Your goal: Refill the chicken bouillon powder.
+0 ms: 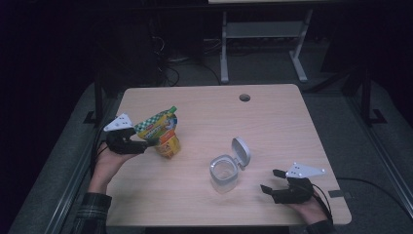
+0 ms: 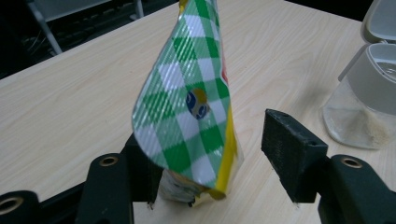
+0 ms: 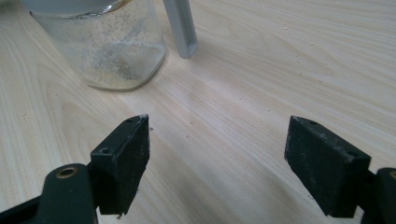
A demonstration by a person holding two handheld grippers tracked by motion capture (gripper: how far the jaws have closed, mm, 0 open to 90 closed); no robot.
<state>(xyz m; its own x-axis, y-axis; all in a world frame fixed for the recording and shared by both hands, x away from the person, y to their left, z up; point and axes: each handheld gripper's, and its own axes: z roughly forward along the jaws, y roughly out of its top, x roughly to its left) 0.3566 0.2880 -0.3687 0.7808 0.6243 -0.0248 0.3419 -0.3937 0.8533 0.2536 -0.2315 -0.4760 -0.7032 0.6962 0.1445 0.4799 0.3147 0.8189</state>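
A stand-up pouch (image 1: 163, 132) with a green-and-white check top and an orange-yellow base leans on the left part of the table. In the left gripper view the pouch (image 2: 187, 107) rises between the jaws of my left gripper (image 2: 210, 144). Its left jaw sits close against the pouch, while the right jaw stands clear with a gap. In the high view my left gripper (image 1: 147, 143) reaches the pouch from the left. My right gripper (image 1: 271, 180) rests open near the front right, jaws wide, nothing between them (image 3: 217, 140). A clear jar (image 1: 224, 173) stands just left of it.
The jar (image 3: 100, 42) has a grey flip lid (image 1: 241, 152) standing open and some fine residue inside; it also appears at the right of the left gripper view (image 2: 359, 107). The wooden table (image 1: 272, 122) has a cable hole (image 1: 244, 97) at the back. A metal frame (image 1: 263, 29) stands beyond.
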